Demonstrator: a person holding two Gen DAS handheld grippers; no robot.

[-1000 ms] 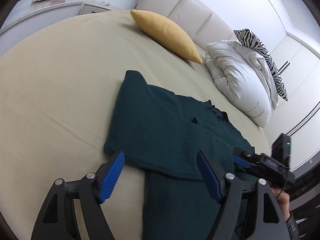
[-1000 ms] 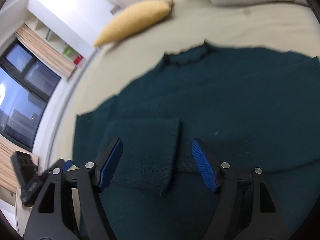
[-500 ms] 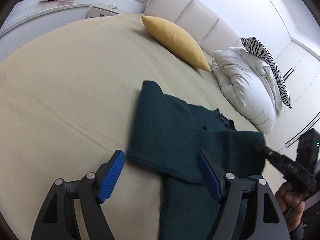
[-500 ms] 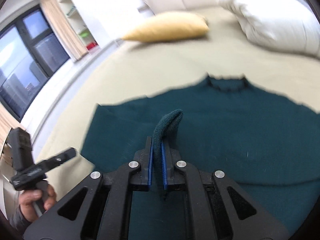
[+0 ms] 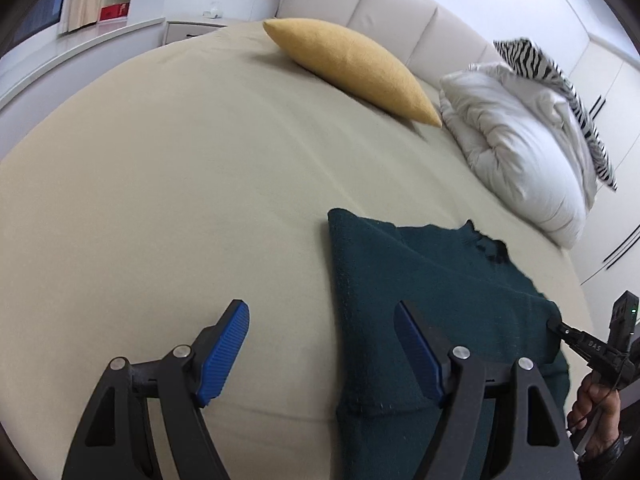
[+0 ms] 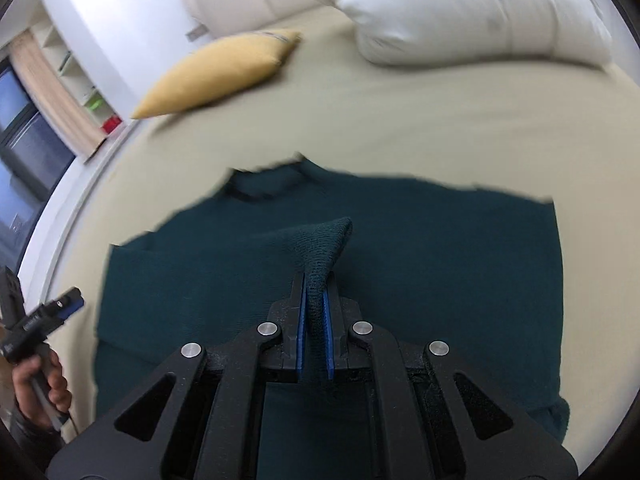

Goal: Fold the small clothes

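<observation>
A beige-sheeted bed [image 5: 168,168] with a padded cream headboard [image 5: 384,12] fills both views. On it the right gripper [image 6: 314,312] has its blue pads pressed together on a raised fold of the dark green knitted sweater [image 6: 420,264]; which part of the garment that fold is cannot be made out. The rest of the sweater lies flat on the sheet with its neckline toward the headboard, its lower part hidden behind the gripper body. The left gripper [image 5: 322,354] hangs just above the sheet at the sweater's side edge, fingers spread wide, one blue pad over bare sheet and the other over the knit. A bare hand [image 6: 38,384] grips its handle, only partly in view at the frame edge. Beyond the sweater, against the headboard, lie a mustard-yellow cushion [image 5: 352,68] and a crumpled white duvet [image 5: 516,140] with a zebra-striped pillow [image 5: 560,84] behind it, cut off by the lens rim.
</observation>
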